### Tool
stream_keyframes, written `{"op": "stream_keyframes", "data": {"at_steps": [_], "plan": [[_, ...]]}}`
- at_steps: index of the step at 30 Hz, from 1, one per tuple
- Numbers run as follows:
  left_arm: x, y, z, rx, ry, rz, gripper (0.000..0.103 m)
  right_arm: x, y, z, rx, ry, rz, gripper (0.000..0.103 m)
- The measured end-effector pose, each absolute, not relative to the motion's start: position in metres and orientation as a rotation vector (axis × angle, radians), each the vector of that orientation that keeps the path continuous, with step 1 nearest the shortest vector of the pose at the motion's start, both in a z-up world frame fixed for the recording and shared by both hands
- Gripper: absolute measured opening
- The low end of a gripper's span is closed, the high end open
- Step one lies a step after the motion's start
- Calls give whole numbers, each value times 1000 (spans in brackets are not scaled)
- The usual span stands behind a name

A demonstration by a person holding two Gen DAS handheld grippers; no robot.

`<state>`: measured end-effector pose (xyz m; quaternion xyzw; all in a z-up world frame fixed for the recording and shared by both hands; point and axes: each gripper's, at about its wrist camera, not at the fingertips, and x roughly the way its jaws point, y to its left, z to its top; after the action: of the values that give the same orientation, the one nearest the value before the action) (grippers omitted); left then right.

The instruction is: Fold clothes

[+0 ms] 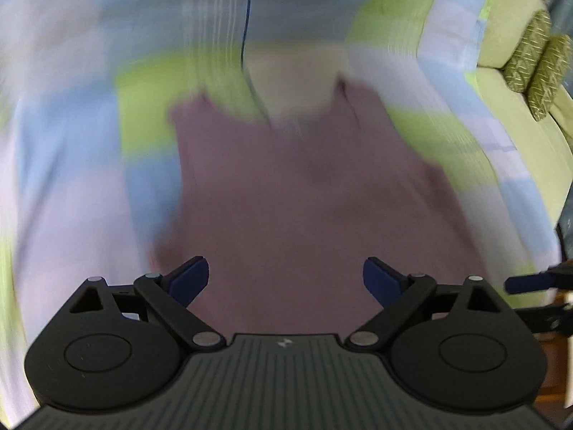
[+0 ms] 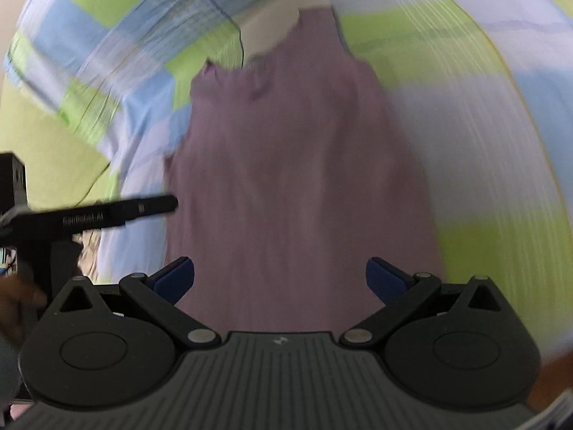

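Note:
A mauve sleeveless top (image 1: 304, 193) lies flat on a checked bedsheet (image 1: 71, 143), its neck and straps at the far end. It also shows in the right wrist view (image 2: 297, 165). My left gripper (image 1: 285, 279) is open and empty above the top's near hem. My right gripper (image 2: 280, 277) is open and empty above the same hem, a little to the right. The right gripper's blue finger (image 1: 530, 282) shows at the left wrist view's right edge. The left gripper's black finger (image 2: 143, 209) shows at the right wrist view's left. Both views are motion-blurred.
The sheet (image 2: 483, 107) has blue, green and lilac squares. Green pillows (image 1: 512, 36) and patterned rolled cushions (image 1: 537, 68) lie at the bed's far right. A thin dark cord (image 1: 247, 28) runs across the sheet above the top's neck.

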<state>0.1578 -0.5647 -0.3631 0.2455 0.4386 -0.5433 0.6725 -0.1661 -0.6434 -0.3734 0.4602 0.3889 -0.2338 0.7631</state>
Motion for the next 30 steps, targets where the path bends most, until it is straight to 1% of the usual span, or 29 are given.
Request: {"op": "stream_keyframes", "data": {"at_steps": [3, 5, 7, 8, 9, 10, 11, 13, 15, 18, 20, 21, 23, 24, 25, 26, 27, 28, 29, 30], "plan": [[207, -604, -370, 598, 842, -1298, 93, -135, -680, -382, 1000, 793, -528, 102], [233, -626, -379, 634, 788, -1335, 88, -120, -699, -388, 1009, 771, -542, 102], [248, -640, -390, 668, 780, -1367, 67, -107, -715, -397, 1016, 768, -542, 102], [255, -648, -399, 701, 790, -1391, 63, -100, -723, -402, 1020, 767, -542, 102], [262, -654, -408, 733, 801, -1415, 54, -94, -731, -406, 1023, 766, -541, 102], [264, -657, -412, 748, 807, -1429, 43, -90, -734, -410, 1024, 769, -540, 102], [266, -660, -419, 779, 815, -1456, 38, -86, -739, -414, 1026, 777, -533, 102], [270, -663, -427, 817, 830, -1499, 37, -80, -747, -419, 1027, 790, -519, 102], [274, -663, -431, 840, 841, -1536, 39, -77, -756, -421, 1023, 801, -506, 102], [277, -666, -438, 867, 857, -1580, 45, -69, -773, -421, 976, 817, -477, 102], [276, -668, -444, 895, 853, -1608, 45, -63, -785, -420, 929, 820, -454, 102], [272, -670, -446, 922, 818, -1616, 44, -58, -793, -420, 884, 824, -441, 102], [260, -674, -449, 977, 735, -1623, 30, -47, -810, -418, 795, 830, -417, 102], [251, -673, -449, 1000, 687, -1619, 19, -41, -818, -415, 735, 827, -401, 101], [245, -672, -451, 1016, 655, -1614, 11, -34, -826, -413, 668, 821, -383, 94], [241, -671, -452, 1024, 633, -1605, 10, -27, -834, -411, 594, 821, -364, 88], [236, -670, -455, 1026, 616, -1588, 9, -20, -845, -411, 532, 834, -331, 73], [235, -670, -455, 1006, 632, -1572, 9, -13, -856, -411, 475, 849, -294, 55], [239, -672, -456, 975, 667, -1561, 9, -5, -867, -411, 417, 864, -257, 50], [242, -674, -456, 950, 697, -1555, 10, -3, -870, -411, 402, 868, -247, 50]]}}
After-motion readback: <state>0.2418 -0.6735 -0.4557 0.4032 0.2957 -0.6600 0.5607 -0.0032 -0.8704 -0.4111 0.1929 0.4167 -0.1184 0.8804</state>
